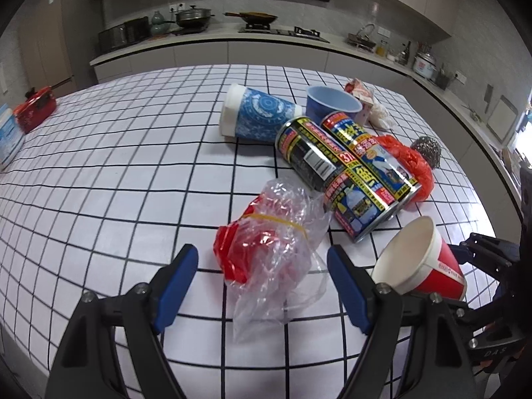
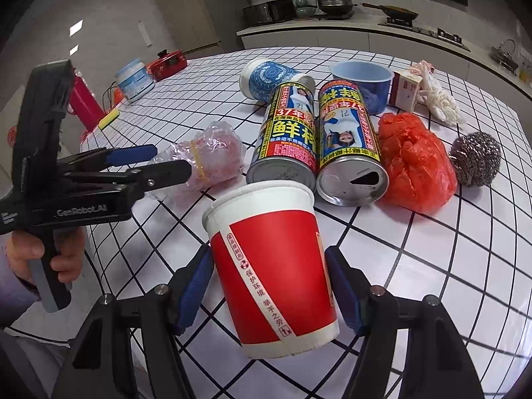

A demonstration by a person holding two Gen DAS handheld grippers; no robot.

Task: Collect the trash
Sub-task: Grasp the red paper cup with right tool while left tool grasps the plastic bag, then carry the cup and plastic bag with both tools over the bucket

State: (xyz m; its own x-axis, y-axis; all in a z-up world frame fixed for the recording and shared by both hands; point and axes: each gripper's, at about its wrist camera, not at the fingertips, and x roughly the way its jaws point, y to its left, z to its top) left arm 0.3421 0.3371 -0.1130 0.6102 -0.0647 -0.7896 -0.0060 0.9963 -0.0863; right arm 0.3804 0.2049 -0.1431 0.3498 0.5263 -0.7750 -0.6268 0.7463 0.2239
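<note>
You are holding the red cup (image 2: 271,266) between the pads of your right gripper (image 2: 269,282); they are pressing its sides, so the grip looks firm, and the cup is tilting with its mouth away from you. Your left gripper (image 1: 262,286) is standing open around the clear bag (image 1: 276,252) on the table (image 1: 99,166), probably to take it next. The two cans (image 2: 316,139) are showing "37年" and "鲜"; the left gripper's body is reading "GenRobot.AI".
</note>
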